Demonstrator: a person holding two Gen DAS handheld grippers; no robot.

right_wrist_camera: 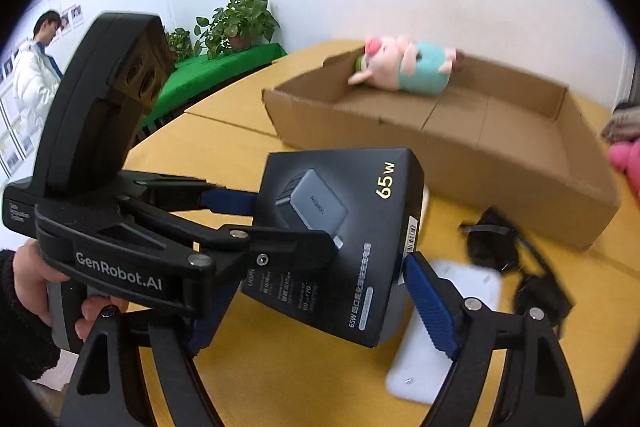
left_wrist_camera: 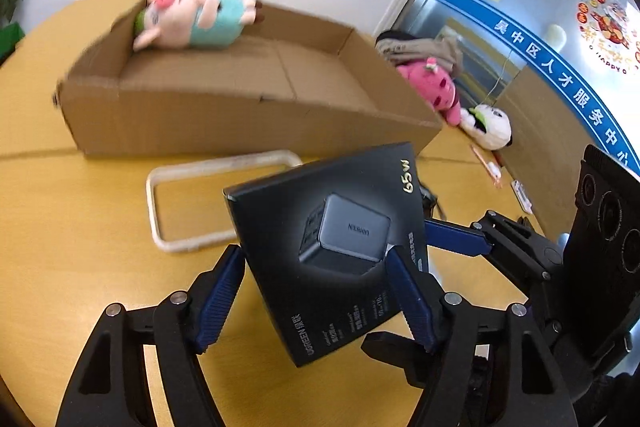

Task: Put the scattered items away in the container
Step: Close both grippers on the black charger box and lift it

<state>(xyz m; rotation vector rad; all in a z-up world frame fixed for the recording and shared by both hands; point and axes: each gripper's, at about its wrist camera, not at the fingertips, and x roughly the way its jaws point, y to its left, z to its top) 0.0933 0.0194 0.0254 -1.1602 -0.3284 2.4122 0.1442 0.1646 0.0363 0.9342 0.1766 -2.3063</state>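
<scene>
Two-gripper risk: both tools crowd one item, so a pull from either side could twist the box out of the pinch or knock fingers together; a slanted box may also catch the carton's near wall on the way in.
Left gripper [left_wrist_camera: 316, 255]: fingers drawn in close on the black cardboard charger box printed "65w" [left_wrist_camera: 280, 211]. One blue ribbed pad [left_wrist_camera: 222, 291] bears on its rear edge and the other lies across the printed face. The grip looks firm.
Right gripper [right_wrist_camera: 308, 291]: fingers set wide, straddling the same box. One blue pad [right_wrist_camera: 430, 307] meets the barcode side, and the other is hidden behind the left tool. Whether it presses or merely brackets the box cannot be told.
Charger box, position: lifted clear of the yellow wooden table [left_wrist_camera: 80, 227], tilted, just short of the carton.
Container: shallow open brown cardboard carton [left_wrist_camera: 200, 123], mostly bare inside.
Already stowed: pink plush pig in a teal shirt [left_wrist_camera: 192, 17], lying at the far end of the carton.
Loose, near: white rectangular frame [left_wrist_camera: 192, 244], white slab-shaped power bank [right_wrist_camera: 420, 367] and a black tangled item [right_wrist_camera: 492, 239], too blurred to name.
Loose, beyond: pink plush toy [left_wrist_camera: 434, 87] and white plush toy [left_wrist_camera: 488, 125], lying past the carton's right end.
</scene>
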